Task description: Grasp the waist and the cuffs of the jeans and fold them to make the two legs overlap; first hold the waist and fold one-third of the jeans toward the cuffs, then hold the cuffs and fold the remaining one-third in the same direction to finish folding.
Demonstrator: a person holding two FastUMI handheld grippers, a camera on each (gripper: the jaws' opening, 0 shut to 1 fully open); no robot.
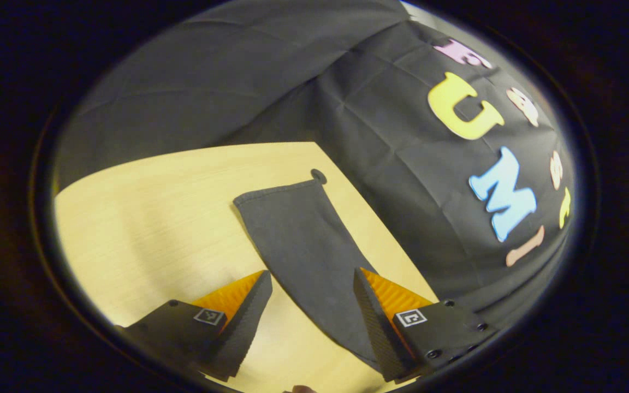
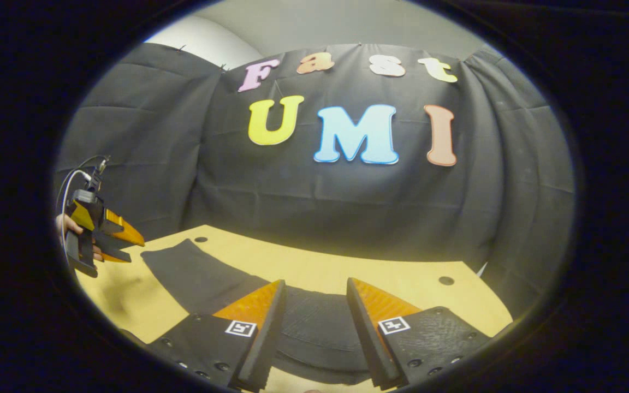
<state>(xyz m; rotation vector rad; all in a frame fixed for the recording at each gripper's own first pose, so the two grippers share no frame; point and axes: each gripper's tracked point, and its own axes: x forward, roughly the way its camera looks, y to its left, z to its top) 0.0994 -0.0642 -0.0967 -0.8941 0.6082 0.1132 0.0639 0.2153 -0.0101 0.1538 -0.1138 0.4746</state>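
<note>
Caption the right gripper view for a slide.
Open right gripper poised above dark jeans spread on the wooden table, left gripper held aloft beyond.

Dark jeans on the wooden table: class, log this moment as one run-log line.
dark jeans: flat on light wooden table, unfolded | left gripper: open, above leg | right gripper: open, above jeans | grasp: not yet

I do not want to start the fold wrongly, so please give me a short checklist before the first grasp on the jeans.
1. Jeans lie flat on the table: ok.
2. Left gripper open, holds nothing: ok.
3. Right gripper open, holds nothing: ok.
4. Left gripper above the leg cloth: ok.
5. Right gripper at the waist: cannot tell.
6. Two legs already overlap: cannot tell.
</note>
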